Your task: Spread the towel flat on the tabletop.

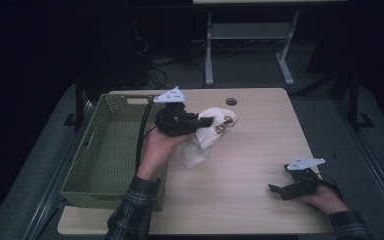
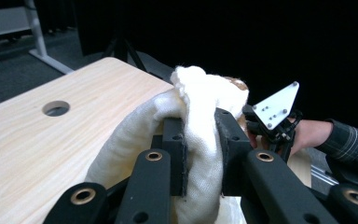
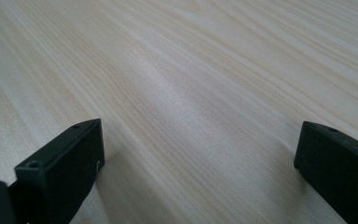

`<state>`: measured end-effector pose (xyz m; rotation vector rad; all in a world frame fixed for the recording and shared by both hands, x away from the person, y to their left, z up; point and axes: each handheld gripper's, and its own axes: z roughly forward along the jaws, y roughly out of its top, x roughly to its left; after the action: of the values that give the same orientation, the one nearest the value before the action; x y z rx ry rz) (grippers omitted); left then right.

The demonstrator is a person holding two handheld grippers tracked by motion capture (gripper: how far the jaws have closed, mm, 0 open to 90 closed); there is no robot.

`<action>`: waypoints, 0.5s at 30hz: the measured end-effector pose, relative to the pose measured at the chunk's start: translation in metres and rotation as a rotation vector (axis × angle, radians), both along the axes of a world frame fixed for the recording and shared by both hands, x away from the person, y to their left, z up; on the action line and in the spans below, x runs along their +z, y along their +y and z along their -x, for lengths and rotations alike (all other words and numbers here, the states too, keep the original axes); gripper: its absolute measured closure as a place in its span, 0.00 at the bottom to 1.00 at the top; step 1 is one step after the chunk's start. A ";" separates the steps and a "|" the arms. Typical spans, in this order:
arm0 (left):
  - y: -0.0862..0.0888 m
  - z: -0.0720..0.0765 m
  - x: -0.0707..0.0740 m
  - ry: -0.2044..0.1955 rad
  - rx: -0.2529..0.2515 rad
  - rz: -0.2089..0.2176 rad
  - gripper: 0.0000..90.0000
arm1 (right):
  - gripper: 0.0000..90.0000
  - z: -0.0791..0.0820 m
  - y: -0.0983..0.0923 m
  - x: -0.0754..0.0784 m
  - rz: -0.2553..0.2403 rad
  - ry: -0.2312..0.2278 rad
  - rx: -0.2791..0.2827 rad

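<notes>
Currently a soft, light cream cloth bundle (image 1: 207,136) is being pinched mid-fold by the left gripper (image 1: 206,121) beside the green basket (image 1: 105,150), while the right gripper (image 1: 276,190) is being rested wide apart, empty, near right.

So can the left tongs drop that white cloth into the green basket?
Probably yes. The left tongs grip the cloth above the table, right beside the open basket, with nothing between.

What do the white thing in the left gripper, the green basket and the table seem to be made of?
White bundle: soft cloth, likely cotton; it creases and sags.
Green basket: woven, matte weave, perhaps plastic or wicker.
Table: pale wood-look top with grain lines, possibly laminate.
</notes>
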<state>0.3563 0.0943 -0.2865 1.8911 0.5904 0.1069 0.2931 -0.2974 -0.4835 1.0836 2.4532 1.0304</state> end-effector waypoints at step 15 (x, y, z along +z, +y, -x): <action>-0.044 -0.003 -0.031 0.041 -0.049 -0.045 0.85 | 0.01 0.000 0.000 0.000 -0.004 0.001 0.001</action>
<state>0.3589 0.0498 -0.3175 1.9538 0.5731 0.0506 0.2930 -0.2971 -0.4835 1.0850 2.4540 1.0357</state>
